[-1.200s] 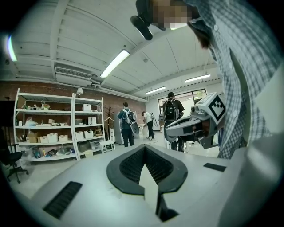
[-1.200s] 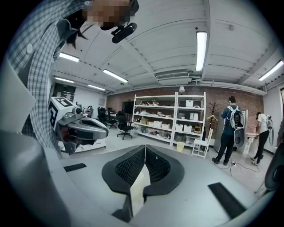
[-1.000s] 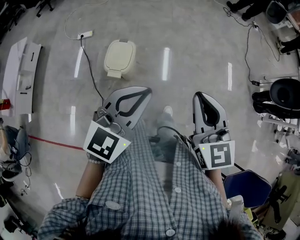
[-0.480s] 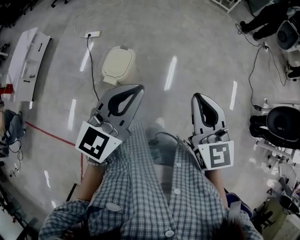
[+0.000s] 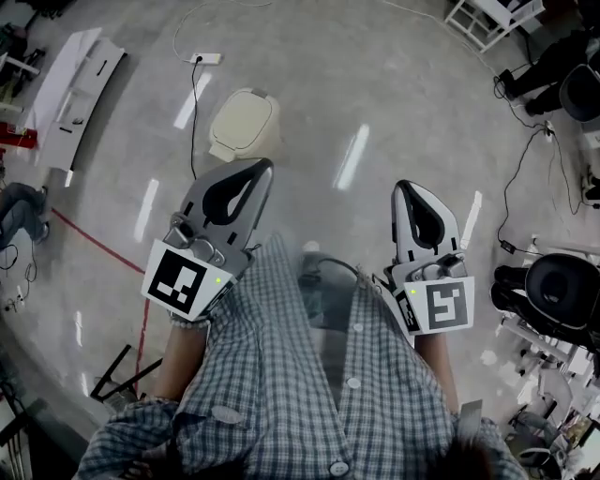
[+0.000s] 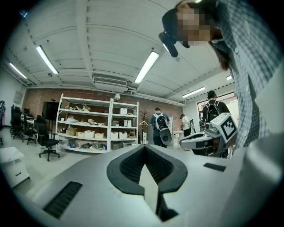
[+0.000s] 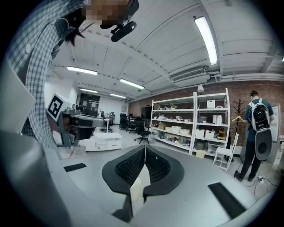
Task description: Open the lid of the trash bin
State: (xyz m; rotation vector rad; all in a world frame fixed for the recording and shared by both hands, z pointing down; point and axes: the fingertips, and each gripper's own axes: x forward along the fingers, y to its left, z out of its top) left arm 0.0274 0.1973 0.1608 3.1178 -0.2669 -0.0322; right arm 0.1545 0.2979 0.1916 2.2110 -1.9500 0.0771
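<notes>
Left hand-held gripper (image 5: pixel 263 167), jaws closed on nothing like the right hand-held gripper (image 5: pixel 404 187), draws nearer the cream trash bin (image 5: pixel 244 122) standing on the floor (image 5: pixel 375 84) ahead, its lid not yet opened.

The trash bin (image 5: pixel 244 123), upper left of centre in the head view, is too small to show how its lid sits. A white rack (image 5: pixel 478 19) at upper right is cut off by the top edge. In the left gripper view, the boxes on the shelf (image 6: pixel 100 128) at mid-left are too small to identify.
</notes>
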